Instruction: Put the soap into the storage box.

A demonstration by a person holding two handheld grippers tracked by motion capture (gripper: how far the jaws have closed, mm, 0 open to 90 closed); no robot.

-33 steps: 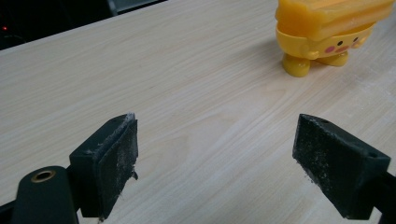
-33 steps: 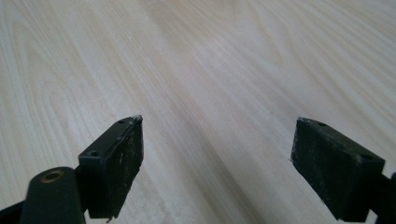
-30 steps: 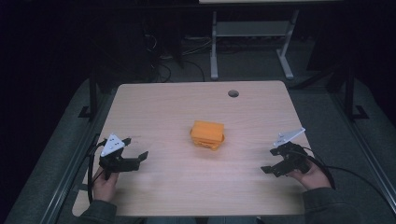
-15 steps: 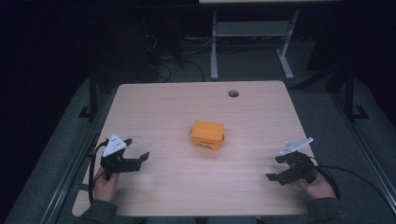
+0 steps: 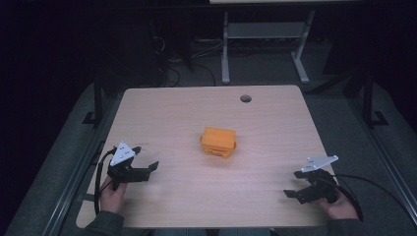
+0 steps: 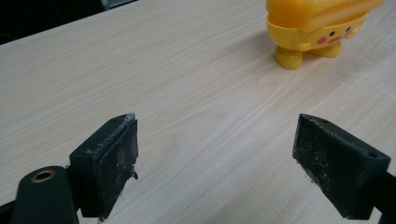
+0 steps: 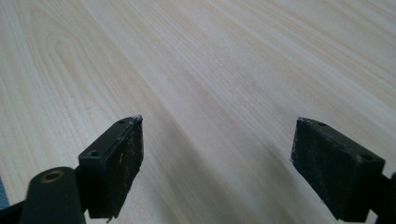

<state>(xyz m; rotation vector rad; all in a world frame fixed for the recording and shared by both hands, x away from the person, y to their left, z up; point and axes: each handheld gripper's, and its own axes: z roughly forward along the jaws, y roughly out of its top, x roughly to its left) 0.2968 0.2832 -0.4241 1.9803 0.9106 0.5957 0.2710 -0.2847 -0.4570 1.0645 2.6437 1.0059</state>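
Observation:
An orange-yellow toy box (image 5: 218,141) with a cartoon face and small feet stands near the middle of the wooden table (image 5: 187,113). It also sits at the top right of the left gripper view, as the toy box (image 6: 317,28). My left gripper (image 5: 147,167) rests at the table's left front, open, jaws wide with nothing between them (image 6: 215,163). My right gripper (image 5: 291,193) sits at the right front near the edge, open and empty (image 7: 217,163), aimed over bare wood.
A round cable hole (image 5: 245,98) lies near the table's far edge. Behind the table stands a metal frame (image 5: 265,44) on a dark floor. Cables trail from both grippers off the table sides.
My right gripper has drawn back toward the front right edge of the table. The left gripper and the toy have stayed where they were.

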